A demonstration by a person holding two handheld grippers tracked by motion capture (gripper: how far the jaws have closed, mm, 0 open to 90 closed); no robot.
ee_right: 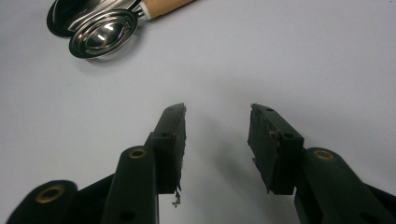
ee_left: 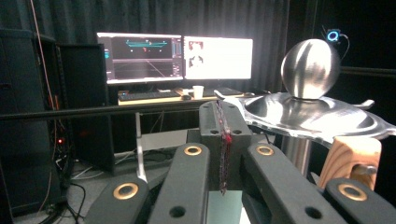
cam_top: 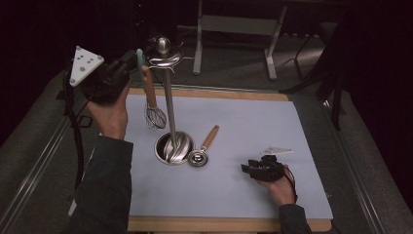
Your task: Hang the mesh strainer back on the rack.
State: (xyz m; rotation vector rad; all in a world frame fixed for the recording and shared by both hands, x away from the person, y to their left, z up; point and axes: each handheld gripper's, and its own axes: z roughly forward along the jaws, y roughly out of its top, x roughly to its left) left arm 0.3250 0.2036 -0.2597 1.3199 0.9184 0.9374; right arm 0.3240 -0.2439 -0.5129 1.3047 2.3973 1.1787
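Note:
A steel utensil stand [cam_top: 168, 97] rises from a round base [cam_top: 174, 147] on the pale mat, topped by a disc and ball [ee_left: 310, 67]. A whisk [cam_top: 154, 116] with a wooden handle [ee_left: 351, 157] hangs just under the disc's rim. My left gripper [cam_top: 132, 59] is held high beside that handle's top. Its jaws [ee_left: 222, 108] are pressed together with nothing seen between them, and the handle lies to their right. A small steel scoop [cam_top: 197, 158] with a wooden handle lies by the base. My right gripper [cam_top: 250, 168] rests low on the mat, open and empty [ee_right: 217, 110], pointing at the scoop [ee_right: 100, 35].
The pale mat [cam_top: 243, 126] covers a wood-edged tabletop [cam_top: 219, 224]. Beyond the far edge stands a metal table frame [cam_top: 234, 24]. Two lit monitors [ee_left: 177, 56] on a desk show past the left jaws. A cable [cam_top: 75, 136] trails from the left gripper.

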